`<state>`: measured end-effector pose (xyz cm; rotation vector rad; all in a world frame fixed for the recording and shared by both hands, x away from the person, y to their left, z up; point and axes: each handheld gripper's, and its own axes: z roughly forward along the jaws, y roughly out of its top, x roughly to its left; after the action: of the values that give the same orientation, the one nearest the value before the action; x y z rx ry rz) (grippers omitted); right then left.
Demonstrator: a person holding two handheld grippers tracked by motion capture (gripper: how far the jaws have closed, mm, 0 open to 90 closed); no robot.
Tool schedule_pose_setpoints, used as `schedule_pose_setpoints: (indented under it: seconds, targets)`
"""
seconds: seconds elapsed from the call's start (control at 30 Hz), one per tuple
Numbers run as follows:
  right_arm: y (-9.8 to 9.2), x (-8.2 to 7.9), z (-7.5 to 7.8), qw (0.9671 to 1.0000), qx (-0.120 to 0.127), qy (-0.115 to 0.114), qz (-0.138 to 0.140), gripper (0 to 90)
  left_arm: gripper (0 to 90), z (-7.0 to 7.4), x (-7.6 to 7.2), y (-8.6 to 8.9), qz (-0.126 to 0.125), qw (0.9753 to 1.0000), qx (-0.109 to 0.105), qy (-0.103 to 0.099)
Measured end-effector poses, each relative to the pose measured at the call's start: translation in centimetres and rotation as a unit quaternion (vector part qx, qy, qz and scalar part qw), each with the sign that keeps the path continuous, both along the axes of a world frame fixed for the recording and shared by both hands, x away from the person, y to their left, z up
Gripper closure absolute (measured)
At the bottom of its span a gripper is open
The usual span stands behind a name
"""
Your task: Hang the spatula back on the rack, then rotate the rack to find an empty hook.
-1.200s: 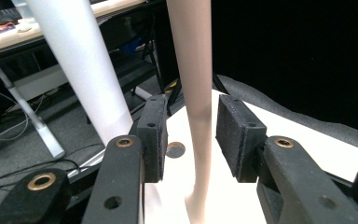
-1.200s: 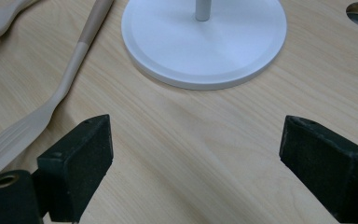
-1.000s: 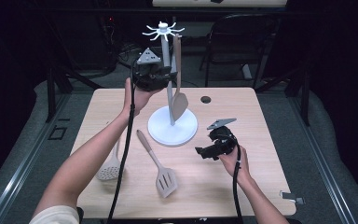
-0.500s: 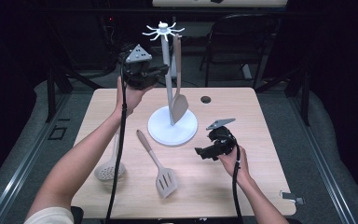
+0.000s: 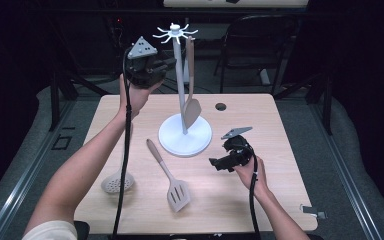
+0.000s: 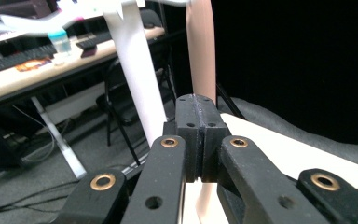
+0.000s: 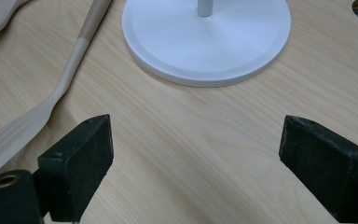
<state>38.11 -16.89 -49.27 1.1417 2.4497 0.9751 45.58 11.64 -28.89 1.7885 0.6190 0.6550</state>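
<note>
A white utensil stand (image 5: 185, 136) sits mid-table with a pale spoon (image 5: 191, 112) hanging from its hooked top (image 5: 175, 34). My left gripper (image 5: 166, 65) is held high, just left of the stand's top, its jaws pressed together with nothing between them. In the left gripper view that gripper (image 6: 197, 100) points between the white pole (image 6: 140, 84) and the spoon's pinkish handle (image 6: 201, 51). A slotted spatula (image 5: 169, 176) and a round skimmer (image 5: 116, 183) lie on the table. My right gripper (image 5: 219, 163) rests low, right of the base, and stands open (image 7: 196, 158) facing the base (image 7: 207, 37).
The wooden table (image 5: 290, 170) has a small round hole (image 5: 221, 106) behind the stand. The spatula's handle (image 7: 81, 46) lies left of the open right jaws. A chair (image 5: 260, 45) and dark floor surround the far side.
My left gripper has risen from beside the stand's pole to beside its top, drifting slightly left. The right gripper and the utensils on the table have stayed put.
</note>
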Motion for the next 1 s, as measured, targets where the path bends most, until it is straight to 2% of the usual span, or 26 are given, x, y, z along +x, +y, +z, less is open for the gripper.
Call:
schedule_pose_setpoints:
  seconds: [0.13, 0.6, 0.67, 1.0]
  targets:
    - [0.0, 0.0, 0.0, 1.0, -0.001, 0.002, 0.001, 9.4, 90.0, 1.1, -0.2, 0.3, 0.004, 0.9999, -0.007, -0.012]
    - [0.1, 0.0, 0.0, 1.0, -0.007, 0.001, 0.002, 9.5, 90.0, 2.7, -0.5, 0.5, 0.01, 0.9994, -0.012, -0.032]
    - [0.1, 0.0, -0.1, 1.0, -0.008, 0.003, 0.003, 9.6, 90.0, 2.8, -0.4, 0.5, 0.015, 0.9993, -0.009, -0.032]
    - [0.0, 0.0, -0.2, 0.9999, -0.01, 0.002, 0.0, 9.7, 90.0, 2.8, 0.3, 1.5, 0.036, 0.9986, -0.025, -0.029]
